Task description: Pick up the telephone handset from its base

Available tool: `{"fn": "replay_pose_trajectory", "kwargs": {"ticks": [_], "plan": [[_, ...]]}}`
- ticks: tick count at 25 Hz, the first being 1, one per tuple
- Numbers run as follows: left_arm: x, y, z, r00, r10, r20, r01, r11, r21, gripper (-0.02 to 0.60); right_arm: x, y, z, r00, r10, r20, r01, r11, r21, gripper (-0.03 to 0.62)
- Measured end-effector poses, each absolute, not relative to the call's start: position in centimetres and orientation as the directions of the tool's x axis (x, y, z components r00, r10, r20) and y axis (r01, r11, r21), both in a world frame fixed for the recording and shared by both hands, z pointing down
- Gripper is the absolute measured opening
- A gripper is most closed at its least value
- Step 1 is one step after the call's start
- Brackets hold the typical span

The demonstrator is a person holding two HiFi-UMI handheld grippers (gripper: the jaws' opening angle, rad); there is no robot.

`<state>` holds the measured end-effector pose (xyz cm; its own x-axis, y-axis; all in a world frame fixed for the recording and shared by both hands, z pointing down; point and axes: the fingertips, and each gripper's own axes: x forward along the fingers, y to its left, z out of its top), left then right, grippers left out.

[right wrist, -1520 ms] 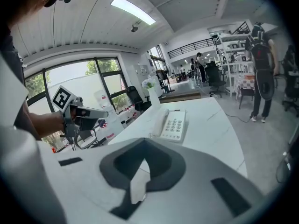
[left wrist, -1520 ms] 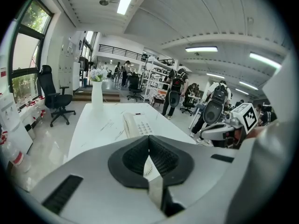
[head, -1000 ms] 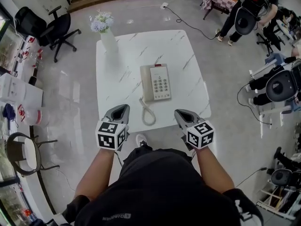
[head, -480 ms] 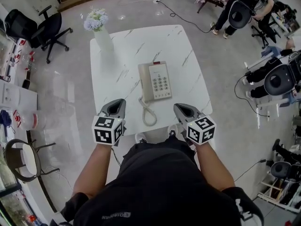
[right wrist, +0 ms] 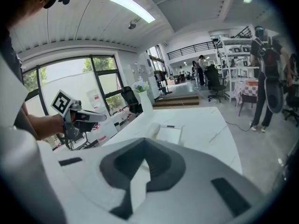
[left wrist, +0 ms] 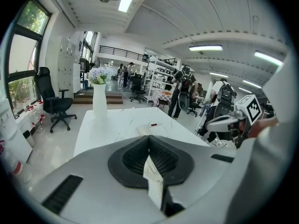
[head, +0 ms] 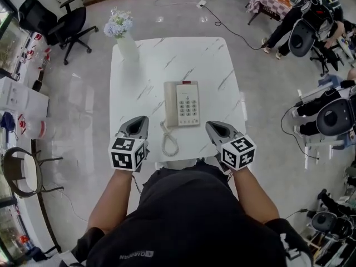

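Handset [head: 169, 104] lies in its cradle along the left side of the base [head: 189, 103]. The coiled cord [head: 168, 143] loops out from the base's near edge toward the person. The base sits about mid-bench [head: 167, 60]. The left gripper [head: 141, 120] hovers nearer than the base and to its left, jaws pressed together with nothing between them. The right gripper [head: 211, 125] hovers nearer than the base and to its right, likewise closed and empty. Neither touches the base. A vase [head: 127, 47] stands beyond the base, to its far left.
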<state>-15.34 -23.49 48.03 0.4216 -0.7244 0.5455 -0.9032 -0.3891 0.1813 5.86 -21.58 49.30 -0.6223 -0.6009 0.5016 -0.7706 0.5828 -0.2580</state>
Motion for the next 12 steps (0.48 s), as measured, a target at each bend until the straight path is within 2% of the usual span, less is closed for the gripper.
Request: {"fn": "replay_pose_trajectory", "kwargs": {"ticks": [12], "plan": [[-12.6, -24.8, 47.0, 0.318, -0.775, 0.547, -0.947, -0.291, 0.137, 0.005, 8.4, -24.4, 49.6, -0.7, -0.524, 0.485, -0.69, 0.673, -0.268, 0.002]]}}
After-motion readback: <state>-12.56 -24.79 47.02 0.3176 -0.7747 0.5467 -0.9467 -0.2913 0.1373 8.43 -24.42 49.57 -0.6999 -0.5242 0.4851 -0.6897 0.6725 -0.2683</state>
